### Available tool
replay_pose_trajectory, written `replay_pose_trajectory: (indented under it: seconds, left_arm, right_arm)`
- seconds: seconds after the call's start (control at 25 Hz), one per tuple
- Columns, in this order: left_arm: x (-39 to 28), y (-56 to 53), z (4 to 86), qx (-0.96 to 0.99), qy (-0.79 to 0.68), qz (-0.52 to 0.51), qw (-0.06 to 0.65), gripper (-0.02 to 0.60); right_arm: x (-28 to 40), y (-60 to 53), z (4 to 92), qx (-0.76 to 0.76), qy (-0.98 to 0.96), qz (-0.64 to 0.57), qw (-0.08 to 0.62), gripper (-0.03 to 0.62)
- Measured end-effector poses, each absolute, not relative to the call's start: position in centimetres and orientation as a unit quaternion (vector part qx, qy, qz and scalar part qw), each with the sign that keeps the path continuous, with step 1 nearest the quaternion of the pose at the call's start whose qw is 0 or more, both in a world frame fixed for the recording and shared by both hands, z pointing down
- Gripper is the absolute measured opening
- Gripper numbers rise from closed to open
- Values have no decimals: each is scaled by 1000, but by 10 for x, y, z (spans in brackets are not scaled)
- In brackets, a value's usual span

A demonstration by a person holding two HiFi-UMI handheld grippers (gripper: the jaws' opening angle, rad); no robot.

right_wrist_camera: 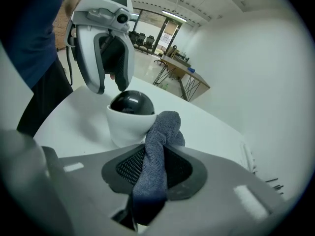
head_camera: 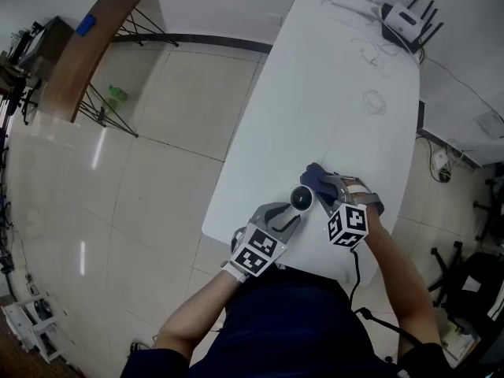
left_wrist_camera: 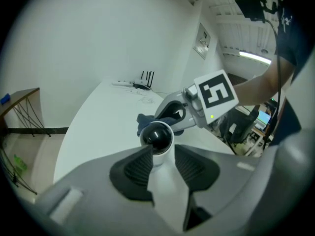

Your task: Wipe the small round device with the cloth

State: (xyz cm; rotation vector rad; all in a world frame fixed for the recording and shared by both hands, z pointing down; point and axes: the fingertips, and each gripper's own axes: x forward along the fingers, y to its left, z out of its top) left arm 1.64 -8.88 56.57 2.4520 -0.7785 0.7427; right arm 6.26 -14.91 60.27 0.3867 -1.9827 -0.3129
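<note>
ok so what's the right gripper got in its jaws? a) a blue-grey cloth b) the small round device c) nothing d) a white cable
A: the right gripper has its jaws closed on the blue-grey cloth, whose bunched end sits against the white device.

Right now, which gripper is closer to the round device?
Left. The left gripper clamps the round device; the right gripper is beside it, holding the cloth against it.

Grey left gripper (head_camera: 292,214), grey right gripper (head_camera: 328,186), black ribbed pads (left_wrist_camera: 135,169), black-and-white square marker cube (head_camera: 347,224) on each, thin black cable (head_camera: 354,272), dark blue shirt (head_camera: 291,325), short sleeves (head_camera: 150,362).
</note>
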Motion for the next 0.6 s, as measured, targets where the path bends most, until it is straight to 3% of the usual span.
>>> replay_pose_trajectory:
  seconds: [0.36, 0.6]
  left_arm:
    - [18, -92, 570, 887, -280, 271, 246, 137]
    - [14, -91, 570, 887, -281, 265, 254, 137]
  right_arm:
    - [66, -144, 646, 155, -822, -34, 547, 109]
    - [70, -148, 636, 224, -833, 34, 504, 110]
